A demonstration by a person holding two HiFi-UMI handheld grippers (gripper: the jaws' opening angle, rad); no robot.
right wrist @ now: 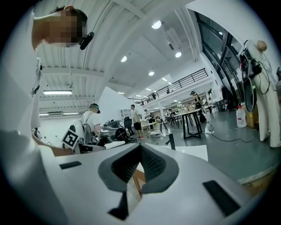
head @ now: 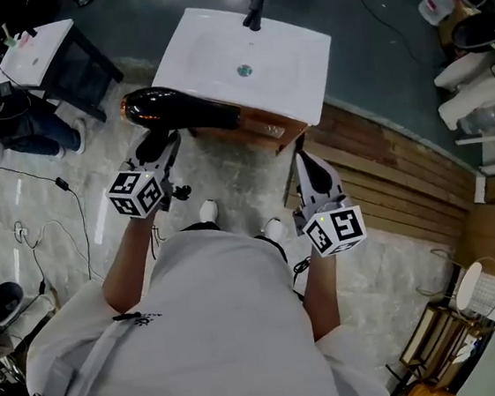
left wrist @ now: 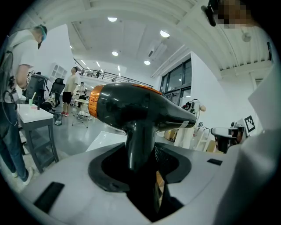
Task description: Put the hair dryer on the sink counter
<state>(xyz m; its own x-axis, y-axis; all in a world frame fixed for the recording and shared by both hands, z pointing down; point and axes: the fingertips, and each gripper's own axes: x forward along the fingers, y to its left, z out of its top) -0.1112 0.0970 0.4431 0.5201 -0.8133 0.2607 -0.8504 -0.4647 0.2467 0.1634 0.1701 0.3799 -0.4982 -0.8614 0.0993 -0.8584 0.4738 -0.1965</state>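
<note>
A black hair dryer (head: 175, 110) with an orange ring at its back end hangs in front of the white sink counter (head: 213, 54), level with its near left corner. My left gripper (head: 154, 145) is shut on its handle from below. In the left gripper view the hair dryer (left wrist: 136, 107) fills the middle, its handle running down between the jaws of the left gripper (left wrist: 139, 154), with the sink counter (left wrist: 103, 138) behind. My right gripper (head: 308, 166) is to the right near the counter's front corner. In its own view the right gripper (right wrist: 140, 147) has its jaws together and holds nothing.
A black faucet (head: 253, 12) stands at the counter's far edge, and a drain (head: 244, 71) sits in the basin. A wooden cabinet (head: 262, 129) carries the sink. Wooden boards (head: 387, 177) lie to the right, a small white table (head: 35, 48) stands far left, and cables (head: 47, 229) run over the floor.
</note>
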